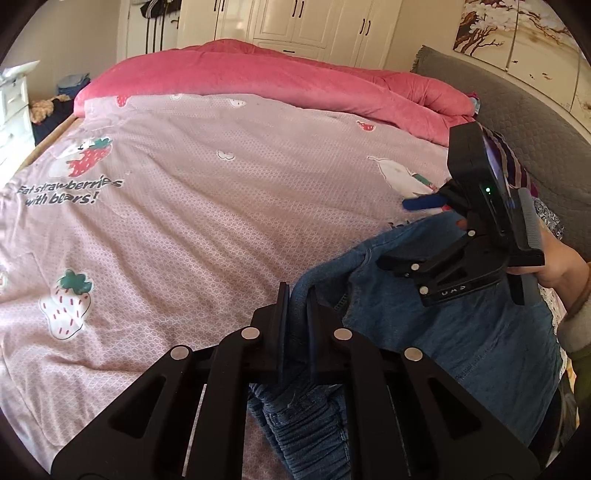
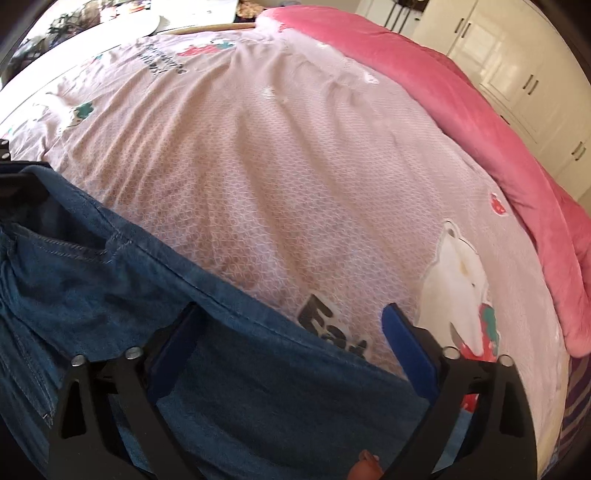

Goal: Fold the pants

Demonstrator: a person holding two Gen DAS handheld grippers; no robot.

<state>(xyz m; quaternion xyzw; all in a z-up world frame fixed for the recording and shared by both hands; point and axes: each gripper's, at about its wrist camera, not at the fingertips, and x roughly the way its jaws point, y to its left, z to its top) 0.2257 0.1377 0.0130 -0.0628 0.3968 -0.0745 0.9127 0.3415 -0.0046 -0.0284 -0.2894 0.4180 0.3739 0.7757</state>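
The blue denim pants (image 1: 443,332) lie at the near right edge of the bed, with an elastic waistband (image 1: 306,424) close to the camera. My left gripper (image 1: 297,299) is shut on a bunched fold of the pants near the waistband. My right gripper (image 2: 291,317) is open, its jaws wide apart over the pants (image 2: 129,280) and their front edge. In the left wrist view the right gripper (image 1: 424,206) hovers above the denim to the right, one blue finger showing.
A pink bedsheet (image 1: 221,206) with strawberry and bear prints covers the bed. A thick pink quilt (image 1: 277,77) lies folded along the far side. A grey headboard (image 1: 535,122) is at the right, white wardrobes (image 1: 314,26) behind.
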